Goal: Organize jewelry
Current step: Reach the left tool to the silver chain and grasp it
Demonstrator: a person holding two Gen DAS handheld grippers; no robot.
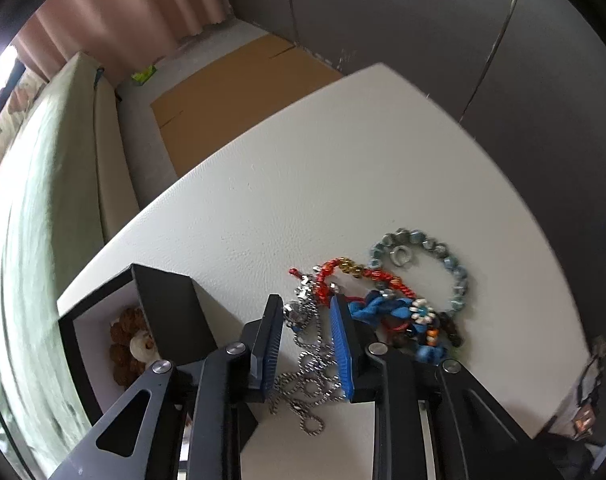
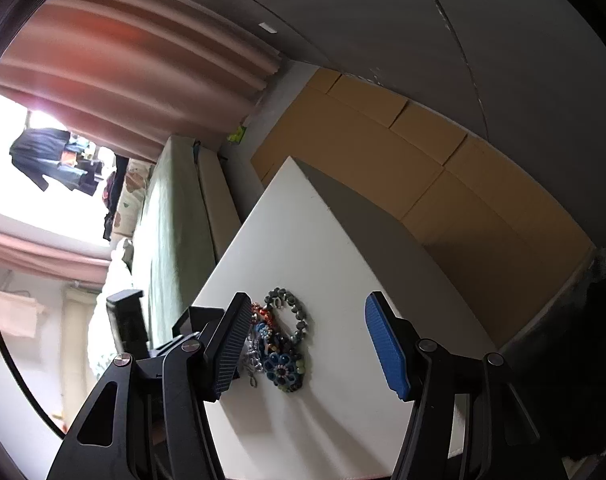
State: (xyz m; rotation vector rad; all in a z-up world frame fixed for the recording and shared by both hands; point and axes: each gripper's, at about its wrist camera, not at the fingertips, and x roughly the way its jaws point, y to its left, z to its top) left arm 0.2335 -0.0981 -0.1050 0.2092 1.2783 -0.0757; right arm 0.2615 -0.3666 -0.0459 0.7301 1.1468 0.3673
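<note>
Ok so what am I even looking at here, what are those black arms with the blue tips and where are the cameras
Those are two handheld grippers, each with a camera looking along its two fingers. The left camera view shows the left gripper open, its blue pads either side of a silver ball chain lying on the white table. Nothing is gripped yet. Beside the chain sits a jewelry pile: a red bracelet, a grey-blue bead bracelet and a small ring. At left is an open black box with a brown bracelet inside. The right camera view shows the right gripper, open and empty.
</note>
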